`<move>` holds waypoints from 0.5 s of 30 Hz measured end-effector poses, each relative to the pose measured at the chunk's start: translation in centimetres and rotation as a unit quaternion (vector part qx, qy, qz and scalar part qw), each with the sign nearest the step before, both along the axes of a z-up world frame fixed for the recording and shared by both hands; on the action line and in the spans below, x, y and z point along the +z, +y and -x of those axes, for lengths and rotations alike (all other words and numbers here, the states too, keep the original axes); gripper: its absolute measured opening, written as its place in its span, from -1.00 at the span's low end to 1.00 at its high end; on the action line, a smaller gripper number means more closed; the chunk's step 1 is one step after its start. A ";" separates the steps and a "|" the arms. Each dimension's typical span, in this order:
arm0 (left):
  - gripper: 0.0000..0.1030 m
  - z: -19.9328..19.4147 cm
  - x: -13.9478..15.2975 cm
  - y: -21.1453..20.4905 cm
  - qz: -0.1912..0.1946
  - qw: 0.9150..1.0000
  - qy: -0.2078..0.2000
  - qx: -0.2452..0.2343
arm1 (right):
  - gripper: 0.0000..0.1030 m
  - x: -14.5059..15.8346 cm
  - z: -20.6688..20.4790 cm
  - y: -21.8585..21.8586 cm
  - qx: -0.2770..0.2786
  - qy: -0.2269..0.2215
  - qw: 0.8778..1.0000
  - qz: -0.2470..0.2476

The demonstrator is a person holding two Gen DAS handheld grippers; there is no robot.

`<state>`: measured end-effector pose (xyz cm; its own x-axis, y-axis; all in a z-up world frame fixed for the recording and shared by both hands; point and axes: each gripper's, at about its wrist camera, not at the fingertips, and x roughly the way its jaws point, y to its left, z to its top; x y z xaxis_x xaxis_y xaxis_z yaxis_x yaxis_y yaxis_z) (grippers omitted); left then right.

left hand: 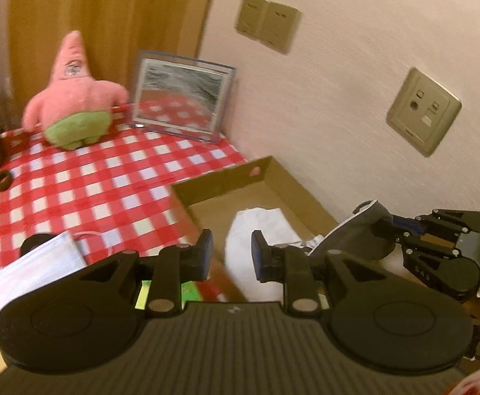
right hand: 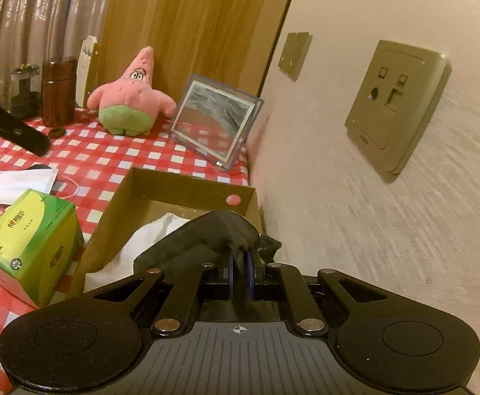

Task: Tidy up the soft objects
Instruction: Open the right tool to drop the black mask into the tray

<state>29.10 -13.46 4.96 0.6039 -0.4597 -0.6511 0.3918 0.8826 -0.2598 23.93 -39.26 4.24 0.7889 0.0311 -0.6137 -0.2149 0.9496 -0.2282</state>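
Observation:
A brown cardboard box (left hand: 272, 177) (right hand: 114, 210) sits on the red checked tablecloth by the wall, with a white cloth (left hand: 256, 230) (right hand: 154, 233) inside. My right gripper (right hand: 240, 271) (left hand: 388, 227) is shut on a dark grey cloth (right hand: 207, 233) (left hand: 355, 233) and holds it over the box. My left gripper (left hand: 231, 253) is open and empty above the box's near left edge. A white face mask (left hand: 39, 270) (right hand: 26, 181) lies on the table left of the box. A pink star plush (left hand: 75, 95) (right hand: 131, 98) stands at the back.
A glass picture frame (left hand: 180, 95) (right hand: 216, 121) stands next to the plush. A green tissue box (right hand: 32, 247) sits left of the cardboard box. A brown canister (right hand: 59, 92) and a small black ring (left hand: 3, 177) are at the back left. The wall with sockets (right hand: 394, 105) is close on the right.

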 end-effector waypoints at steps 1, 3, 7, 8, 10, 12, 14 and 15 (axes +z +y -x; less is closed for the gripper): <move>-0.56 0.4 0.0 0.5 0.003 1.000 -0.001 0.006 | -0.84 -0.2 -0.2 0.1 0.002 0.003 1.000 0.001; -0.56 1.3 0.0 1.3 0.006 1.000 -0.006 0.015 | -0.84 -0.8 -0.6 0.4 0.006 0.010 1.000 0.004; -0.54 2.7 0.0 2.7 -0.002 1.000 -0.014 0.026 | -0.83 -2.3 -1.6 1.0 0.012 0.031 0.999 -0.001; -0.52 3.0 -0.1 3.1 -0.002 0.999 -0.015 0.030 | -0.83 -2.6 -1.8 1.1 0.014 0.035 0.999 -0.006; -0.50 3.5 -0.1 4.1 0.001 0.999 -0.015 0.041 | -0.83 -3.1 -2.1 1.2 0.016 0.044 0.999 -0.021; -0.49 4.0 -0.1 5.1 0.013 0.998 -0.012 0.053 | -0.83 -3.5 -2.4 1.3 0.016 0.058 0.998 -0.034; -0.48 4.4 -0.1 5.9 0.019 0.998 -0.010 0.063 | -0.81 -3.9 -2.6 1.1 0.012 0.069 0.996 -0.048; -0.48 4.6 -0.2 6.2 0.020 0.998 -0.010 0.065 | -0.73 -4.0 -2.6 1.0 0.009 0.074 0.996 -0.056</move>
<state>24.48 -7.30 4.79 0.6727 -0.4015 -0.6215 0.2797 0.9156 -0.2887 26.54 -38.24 0.22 0.6885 0.1187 -0.7155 -0.2549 0.9632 -0.0854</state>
